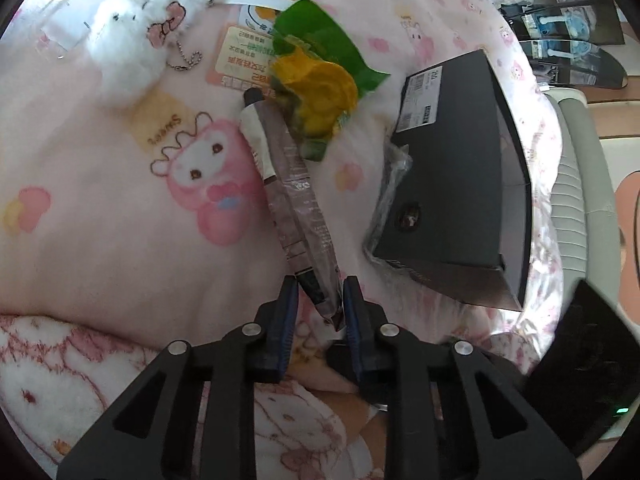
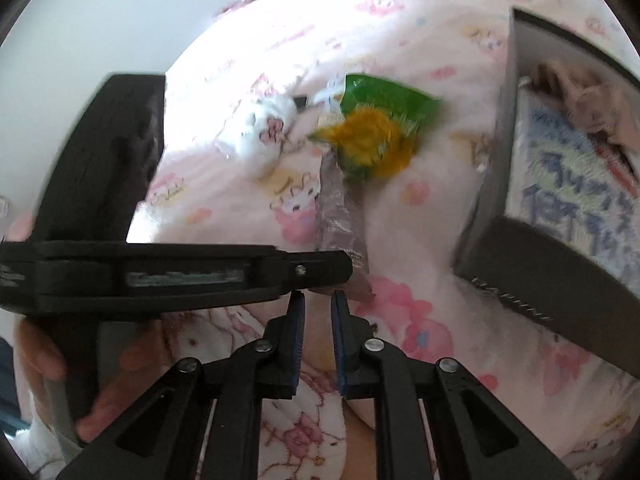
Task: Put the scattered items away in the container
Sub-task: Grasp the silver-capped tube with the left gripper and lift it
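My left gripper is shut on the near end of a long mauve stick packet, which stretches away over the pink cartoon-print bedcover. The open black box sits to its right. In the right wrist view the box holds a blue-printed pack and a pinkish item. My right gripper stands narrowly open with nothing between its pads. The left gripper's black body crosses just ahead of it, held by a person's hand. The packet lies beyond.
A green and yellow snack bag, a white plush bunny keychain, a pink card and a black-capped tube lie farther out. A plastic-wrapped dark item is tucked by the box. The bed's edge runs along the right.
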`<state>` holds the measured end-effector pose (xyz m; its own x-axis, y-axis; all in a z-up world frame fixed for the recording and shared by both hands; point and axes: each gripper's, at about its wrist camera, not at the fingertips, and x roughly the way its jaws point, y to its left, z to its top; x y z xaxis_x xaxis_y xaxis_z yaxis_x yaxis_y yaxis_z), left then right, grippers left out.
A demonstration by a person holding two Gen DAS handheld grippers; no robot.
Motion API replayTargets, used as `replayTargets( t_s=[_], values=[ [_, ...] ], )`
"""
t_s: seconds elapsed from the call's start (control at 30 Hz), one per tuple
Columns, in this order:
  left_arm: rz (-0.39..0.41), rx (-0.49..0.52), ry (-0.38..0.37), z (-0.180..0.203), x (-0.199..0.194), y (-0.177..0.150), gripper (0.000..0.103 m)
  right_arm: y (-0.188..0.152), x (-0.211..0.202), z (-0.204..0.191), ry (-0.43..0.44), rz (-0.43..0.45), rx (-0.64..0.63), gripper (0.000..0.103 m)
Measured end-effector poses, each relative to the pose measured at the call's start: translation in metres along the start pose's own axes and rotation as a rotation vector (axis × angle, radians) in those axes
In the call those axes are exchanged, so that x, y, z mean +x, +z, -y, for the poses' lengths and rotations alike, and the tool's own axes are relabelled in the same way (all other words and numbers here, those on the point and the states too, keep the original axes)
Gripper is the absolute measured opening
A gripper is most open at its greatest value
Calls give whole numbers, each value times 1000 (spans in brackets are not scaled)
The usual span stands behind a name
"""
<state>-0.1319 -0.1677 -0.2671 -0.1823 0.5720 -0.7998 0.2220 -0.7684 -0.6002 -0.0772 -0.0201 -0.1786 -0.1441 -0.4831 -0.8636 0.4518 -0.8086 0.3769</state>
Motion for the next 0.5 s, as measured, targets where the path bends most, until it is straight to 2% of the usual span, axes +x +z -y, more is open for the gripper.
replayTargets(
  t_s=[0.07, 0.2, 0.3, 0.43, 0.5],
  values=[
    [8, 0, 15, -3, -3, 7, 22, 5, 19, 0, -4, -38, -13, 18],
    [94, -100, 57, -23, -7, 24, 22, 5, 28, -6, -15, -4, -34, 19],
    [79, -158, 59, -34, 7, 31, 22, 9, 35, -10, -113, 28, -72, 20],
    [77, -161, 113, -34, 10, 31, 26, 14, 56, 1, -76, -38, -28, 23],
    [70, -196, 97, -41, 8, 27, 27, 18, 63, 3, -93, -49, -10, 29]
  ],
)
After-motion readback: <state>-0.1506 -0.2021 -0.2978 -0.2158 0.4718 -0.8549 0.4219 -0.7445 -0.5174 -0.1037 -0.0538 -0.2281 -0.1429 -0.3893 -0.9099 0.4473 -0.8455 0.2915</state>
